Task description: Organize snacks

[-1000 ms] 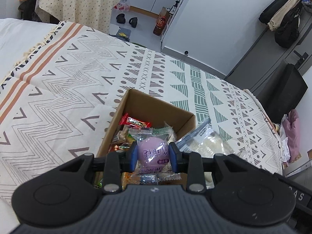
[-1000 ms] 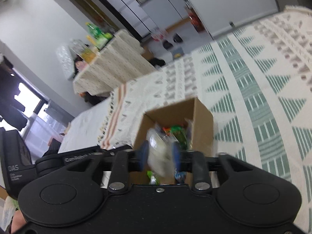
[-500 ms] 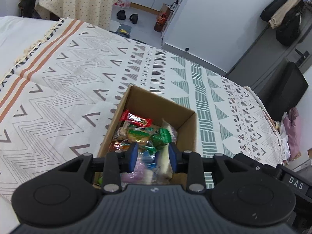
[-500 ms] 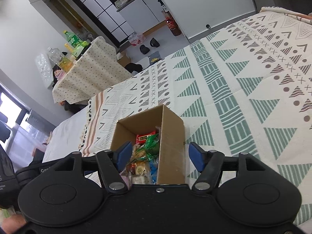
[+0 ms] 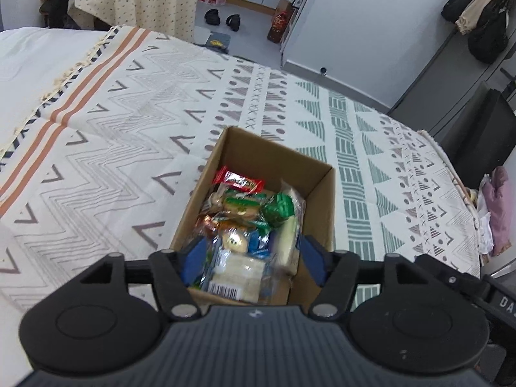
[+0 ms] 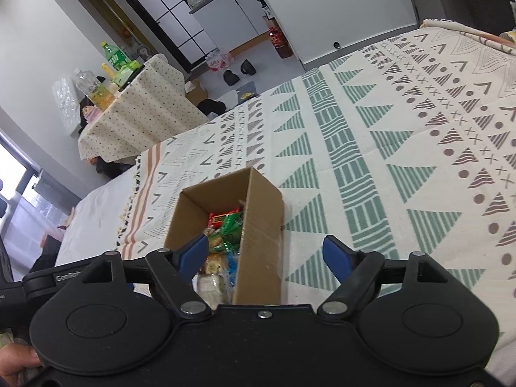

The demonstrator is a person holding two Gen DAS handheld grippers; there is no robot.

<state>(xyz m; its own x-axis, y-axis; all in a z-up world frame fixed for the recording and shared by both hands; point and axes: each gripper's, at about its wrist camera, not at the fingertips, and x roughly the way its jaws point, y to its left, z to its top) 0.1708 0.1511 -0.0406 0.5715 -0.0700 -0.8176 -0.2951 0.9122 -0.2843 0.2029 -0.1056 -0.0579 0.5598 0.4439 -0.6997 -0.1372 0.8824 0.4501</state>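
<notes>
Left wrist view: your left gripper (image 5: 253,254) hangs above a small open cardboard box (image 5: 317,193) on a bed covered by a patterned blanket (image 5: 96,148). Its jaws are opening and grip nothing; the snacks (image 5: 245,222) lie below them, loose in the box. You can make out a red wrapped bar (image 5: 240,180) toward the far wall, a green foil packet (image 5: 279,211), and a clear pack with a barcode (image 5: 235,274) nearest you.

These packets look light, soft and crinkly, so expect slippery film and crushable contents. Pinch one by a sealed end or across its flat body, gently. The box looks light too and would likely slide on the cloth if nudged; take it by a wall if you must shift it.

Right wrist view: your right gripper (image 6: 269,254) points down at the same box (image 6: 261,225), its jaws opening wide and empty, the near right wall of the box between them but untouched.

Around you: a draped side table with drink bottles (image 6: 111,56), shoes on the floor (image 6: 238,72), hanging coats (image 5: 477,6). No loose snacks show on the blanket; the other gripper is the nearest obstacle.
</notes>
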